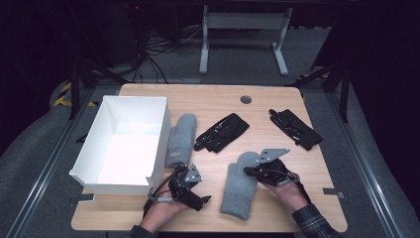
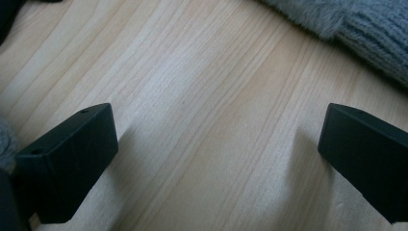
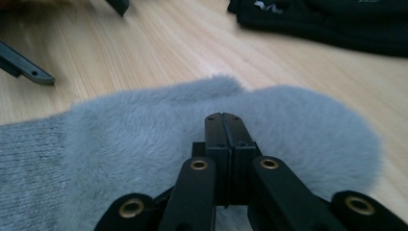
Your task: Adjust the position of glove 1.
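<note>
A grey fluffy mitten lies at the front middle of the wooden table, cuff toward the person. My right gripper hovers at the mitten's fingertip end. In the right gripper view its jaws are pressed together over the mitten's fur, with nothing visible between them. My left gripper rests low near the front edge, left of that mitten. Its fingers stand wide apart over bare wood, and a knitted grey cuff lies beyond them.
A second grey mitten lies against the wall of a white open box at the left. Two black gloves lie farther back, one at the centre and one at the right. A black glove lies beyond the mitten.
</note>
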